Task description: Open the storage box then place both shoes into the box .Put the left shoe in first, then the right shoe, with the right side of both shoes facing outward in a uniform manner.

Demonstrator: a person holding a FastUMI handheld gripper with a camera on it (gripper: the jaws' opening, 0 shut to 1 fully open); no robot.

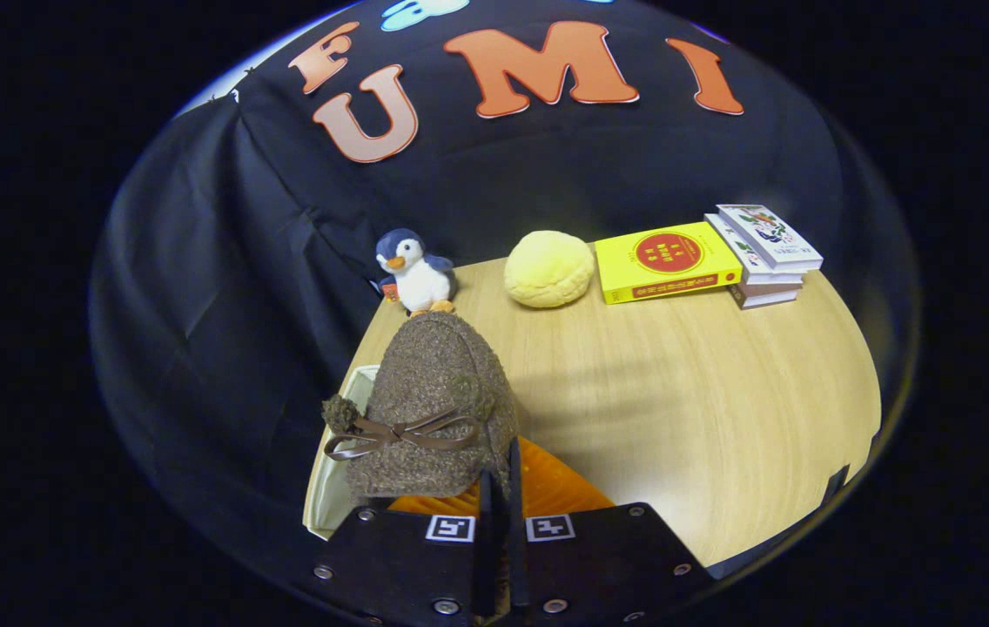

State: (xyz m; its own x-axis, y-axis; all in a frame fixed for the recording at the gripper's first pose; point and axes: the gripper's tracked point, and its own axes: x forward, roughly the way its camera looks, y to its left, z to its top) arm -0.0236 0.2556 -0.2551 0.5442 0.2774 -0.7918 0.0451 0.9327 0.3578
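A brown woolly shoe [438, 392] with an orange lining, a thin brown bow and a small pom-pom hangs toe-away just ahead of my fingers. My gripper [499, 488] is shut on the shoe's rear edge, with the orange lining [551, 488] showing beside the fingers. Under the shoe lies the cream storage box; its rim [320, 496] shows to the left of the shoe, near the table's left edge. The inside of the box is hidden by the shoe.
On the wooden table [686, 409], beyond the shoe, stand a plush penguin [416, 272] and a yellow bun-shaped cushion [548, 268]. A yellow book [664, 259] and a stack of books [769, 252] lie at the far right.
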